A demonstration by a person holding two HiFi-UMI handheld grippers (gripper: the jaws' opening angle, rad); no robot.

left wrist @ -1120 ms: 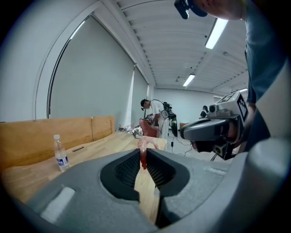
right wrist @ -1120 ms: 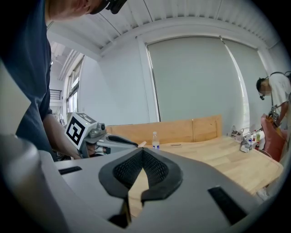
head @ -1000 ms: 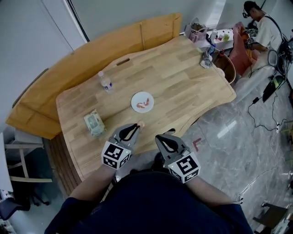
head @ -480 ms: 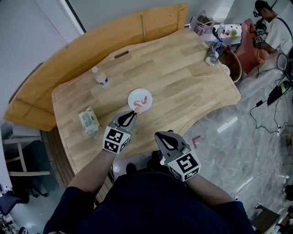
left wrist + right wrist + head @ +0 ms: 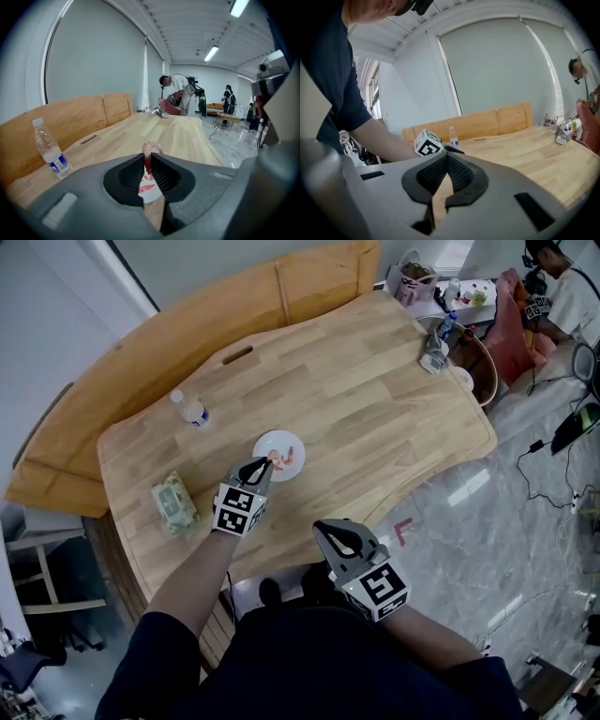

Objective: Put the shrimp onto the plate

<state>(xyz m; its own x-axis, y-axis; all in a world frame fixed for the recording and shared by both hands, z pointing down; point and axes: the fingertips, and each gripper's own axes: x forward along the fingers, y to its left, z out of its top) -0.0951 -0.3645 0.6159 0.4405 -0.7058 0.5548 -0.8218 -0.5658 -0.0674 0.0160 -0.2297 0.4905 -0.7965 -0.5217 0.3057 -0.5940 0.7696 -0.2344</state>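
A small white plate [image 5: 272, 442] sits mid-table with a pink shrimp [image 5: 290, 458] lying on it. My left gripper [image 5: 263, 464] hangs over the plate's near rim, shut on another pink shrimp [image 5: 275, 458]. In the left gripper view that shrimp [image 5: 150, 149] stands pinched between the jaws, and the plate [image 5: 151, 191] shows below them. My right gripper [image 5: 337, 539] hovers at the table's front edge, well short of the plate. Its jaws [image 5: 446, 157] meet at the tips with nothing between them.
A water bottle [image 5: 190, 411] stands left of and behind the plate; a green wipes packet [image 5: 174, 503] lies at the left. Clutter [image 5: 433, 351] sits at the table's far right corner, with a person [image 5: 562, 287] beyond it. A wooden bench back [image 5: 141, 352] curves behind the table.
My left gripper has carried the shrimp forward from near the table's front edge to over the plate's near rim. The right gripper has stayed by the front edge.
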